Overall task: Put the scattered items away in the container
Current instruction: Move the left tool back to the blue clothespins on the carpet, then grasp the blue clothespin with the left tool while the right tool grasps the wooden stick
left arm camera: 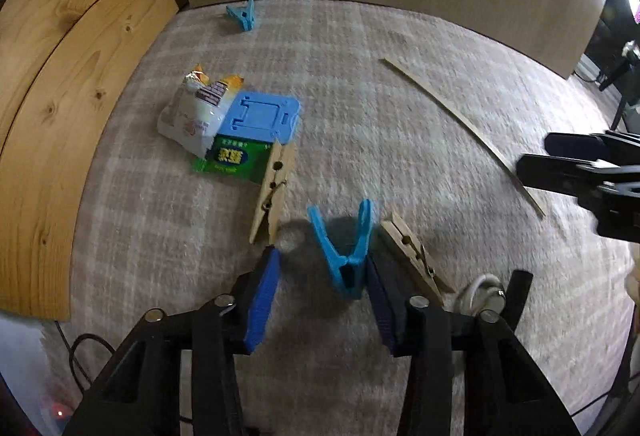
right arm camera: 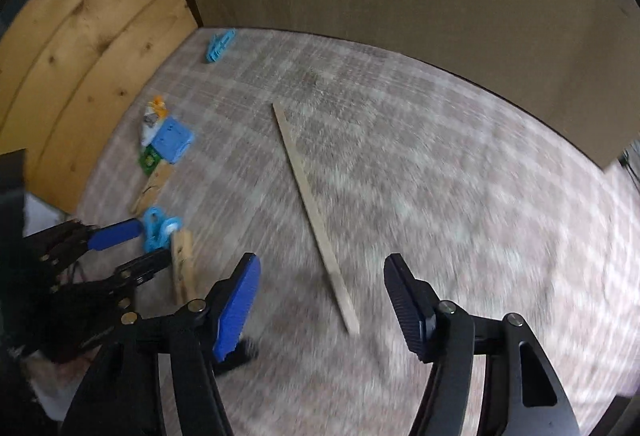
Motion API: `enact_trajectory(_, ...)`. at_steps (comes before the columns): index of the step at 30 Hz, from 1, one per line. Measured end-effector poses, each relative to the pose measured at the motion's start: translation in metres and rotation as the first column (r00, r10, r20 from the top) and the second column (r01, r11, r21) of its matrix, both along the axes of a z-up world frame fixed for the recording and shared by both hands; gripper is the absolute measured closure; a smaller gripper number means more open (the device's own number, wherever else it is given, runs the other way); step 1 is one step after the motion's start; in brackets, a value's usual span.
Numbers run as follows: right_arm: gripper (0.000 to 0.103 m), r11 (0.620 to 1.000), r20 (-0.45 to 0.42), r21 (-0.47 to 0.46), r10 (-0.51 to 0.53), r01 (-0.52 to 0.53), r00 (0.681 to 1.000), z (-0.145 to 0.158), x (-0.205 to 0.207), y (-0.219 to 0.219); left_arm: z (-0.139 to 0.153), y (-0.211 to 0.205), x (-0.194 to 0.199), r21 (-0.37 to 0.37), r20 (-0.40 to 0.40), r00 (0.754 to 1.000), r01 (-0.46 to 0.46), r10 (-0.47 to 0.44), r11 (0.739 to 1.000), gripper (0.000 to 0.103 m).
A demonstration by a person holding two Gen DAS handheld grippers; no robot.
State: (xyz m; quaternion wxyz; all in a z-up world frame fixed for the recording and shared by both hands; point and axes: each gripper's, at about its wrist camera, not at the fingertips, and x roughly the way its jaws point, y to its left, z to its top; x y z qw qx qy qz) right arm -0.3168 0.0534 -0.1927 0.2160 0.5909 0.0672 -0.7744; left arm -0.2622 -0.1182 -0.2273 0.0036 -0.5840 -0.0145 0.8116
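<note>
**Nearly on the blue peg, neighbours crowding**

Now the left gripper [left arm camera: 324, 272] straddles the blue plastic clothespin [left arm camera: 347, 252] on the plaid blanket [left arm camera: 400, 115], jaws released, one pad beside it, not clamped. Closing off-centre could squirt it aside or snag the wooden clothespin [left arm camera: 416, 260] just beside. Right gripper [right arm camera: 320, 300] hangs empty, jaws apart, over the wooden slat [right arm camera: 316, 211]. No container shows.

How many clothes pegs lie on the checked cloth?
4. Two blue plastic pegs: one between the left gripper fingers, one by the back wall. Two wooden pegs: beside the green packet, right of the near blue peg. Others may be hidden.
</note>
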Motion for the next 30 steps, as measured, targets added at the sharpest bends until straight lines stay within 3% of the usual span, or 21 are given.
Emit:
enact_trajectory(5,0.053,0.996,0.006,0.075,0.040,-0.041,0.999,-0.022,-0.020,-0.017,0.001,-0.006,-0.005,-0.003,-0.011,1.000,-0.019,0.019,1.000,0.075)
enact_trajectory(7,0.054,0.993,-0.034,0.098,0.066,-0.062,0.997,-0.022,-0.020,-0.021,0.001,-0.009,-0.004,-0.001,-0.013,1.000,-0.026,0.026,1.000,0.080)
enact_trajectory(11,0.063,0.988,-0.073,0.130,0.096,-0.086,0.993,-0.022,-0.019,-0.026,0.002,-0.010,0.000,-0.001,-0.019,0.999,-0.045,0.044,0.999,0.084)
enact_trajectory(18,0.096,0.993,-0.064,0.095,0.075,-0.069,0.995,-0.019,-0.015,-0.006,0.005,-0.010,0.019,0.004,-0.019,0.997,-0.068,0.068,0.998,0.084)
enact_trajectory(25,0.101,0.998,-0.028,0.044,0.049,-0.048,0.998,-0.016,0.011,0.021,0.005,-0.019,0.038,0.038,-0.010,0.994,-0.107,0.108,0.994,0.084)
enact_trajectory(30,0.102,0.998,0.013,-0.058,-0.017,0.018,1.000,-0.010,0.037,0.054,0.011,-0.021,0.054,0.059,-0.017,0.993,-0.116,0.117,0.991,0.084)
